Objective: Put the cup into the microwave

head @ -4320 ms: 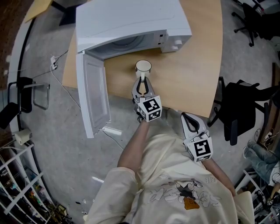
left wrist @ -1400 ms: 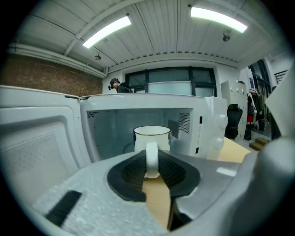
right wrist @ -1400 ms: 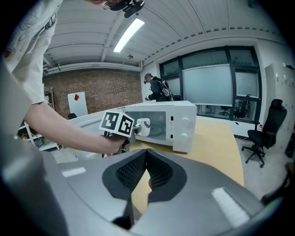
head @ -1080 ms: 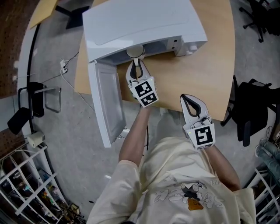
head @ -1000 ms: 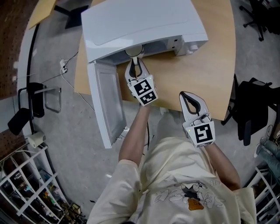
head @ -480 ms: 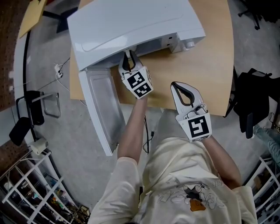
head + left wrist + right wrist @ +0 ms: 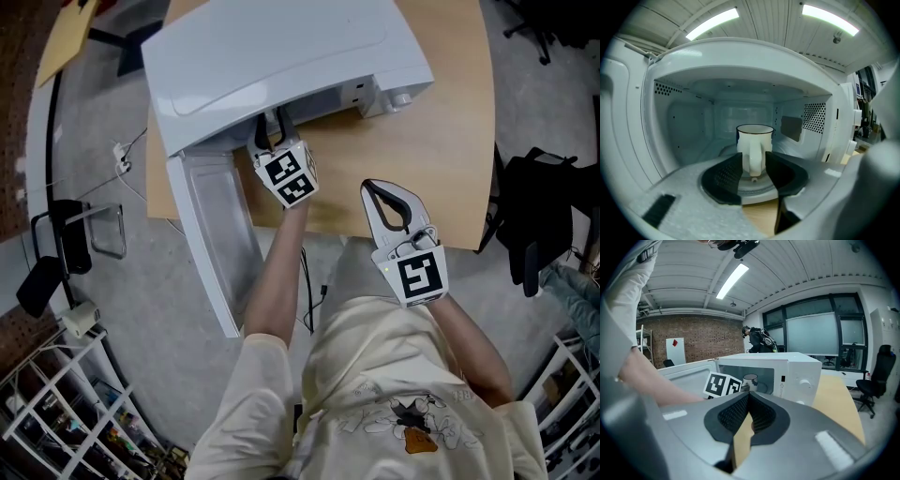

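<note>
A white cup with a dark rim stands upright on the turntable inside the open white microwave, its handle facing me. My left gripper reaches into the cavity, and its jaws are opening. The handle lies between the pads with thin gaps on both sides. In the head view the left gripper pokes under the microwave's top, which hides the cup. The cup also shows in the right gripper view. My right gripper hovers shut and empty over the table's front edge.
The microwave door hangs open to the left, past the edge of the wooden table. The control knobs sit on the microwave's right side. A black office chair stands to the right, and a wire rack at the lower left.
My left gripper has carried the cup deeper into the microwave, out of the head view. Its jaws have spread off the handle. The right gripper has shifted slightly left.
</note>
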Motion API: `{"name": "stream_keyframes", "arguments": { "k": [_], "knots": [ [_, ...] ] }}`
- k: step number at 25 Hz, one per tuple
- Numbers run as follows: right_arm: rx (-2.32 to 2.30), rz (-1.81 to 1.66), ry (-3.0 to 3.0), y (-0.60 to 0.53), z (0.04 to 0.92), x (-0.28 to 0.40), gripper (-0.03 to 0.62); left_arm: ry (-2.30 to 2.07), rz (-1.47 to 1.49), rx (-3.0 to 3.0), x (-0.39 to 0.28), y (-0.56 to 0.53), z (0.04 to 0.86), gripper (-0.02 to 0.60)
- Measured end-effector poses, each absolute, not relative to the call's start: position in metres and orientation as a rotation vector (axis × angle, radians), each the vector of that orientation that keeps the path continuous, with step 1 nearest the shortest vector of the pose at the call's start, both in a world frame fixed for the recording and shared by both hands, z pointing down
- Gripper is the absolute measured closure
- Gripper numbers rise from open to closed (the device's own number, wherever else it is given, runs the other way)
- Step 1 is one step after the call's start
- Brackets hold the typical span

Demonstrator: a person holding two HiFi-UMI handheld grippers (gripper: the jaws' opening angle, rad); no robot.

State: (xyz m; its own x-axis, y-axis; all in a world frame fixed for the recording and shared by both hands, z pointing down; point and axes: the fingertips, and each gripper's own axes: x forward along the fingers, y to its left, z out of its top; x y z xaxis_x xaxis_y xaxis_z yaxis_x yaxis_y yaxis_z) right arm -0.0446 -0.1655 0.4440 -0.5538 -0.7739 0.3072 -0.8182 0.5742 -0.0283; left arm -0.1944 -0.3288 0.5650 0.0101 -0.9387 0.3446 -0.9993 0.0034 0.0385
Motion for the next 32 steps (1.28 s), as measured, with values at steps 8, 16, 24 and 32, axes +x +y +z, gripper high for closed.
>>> {"name": "stream_keyframes", "arguments": {
  "k": [8,16,24,32],
  "knots": [
    [1.319,0.264,-2.546,-0.161,0.441,-0.046,0.587,-1.980,0.339,2.000,-0.190,-0.285,0.552,0.485],
    [1.295,0.295,-2.510,-0.143,0.450,-0.031,0.588,-1.848,0.261,2.081,-0.149,-0.215,0.498,0.581],
    [1.312,0.274,-2.511,-0.123,0.441,-0.027,0.588,-1.732,0.206,2.174,-0.119,-0.139,0.441,0.581],
    [1.280,0.325,-2.546,-0.093,0.446,-0.041,0.588,-1.635,0.254,2.254,-0.097,-0.092,0.432,0.581]
  ]
}}
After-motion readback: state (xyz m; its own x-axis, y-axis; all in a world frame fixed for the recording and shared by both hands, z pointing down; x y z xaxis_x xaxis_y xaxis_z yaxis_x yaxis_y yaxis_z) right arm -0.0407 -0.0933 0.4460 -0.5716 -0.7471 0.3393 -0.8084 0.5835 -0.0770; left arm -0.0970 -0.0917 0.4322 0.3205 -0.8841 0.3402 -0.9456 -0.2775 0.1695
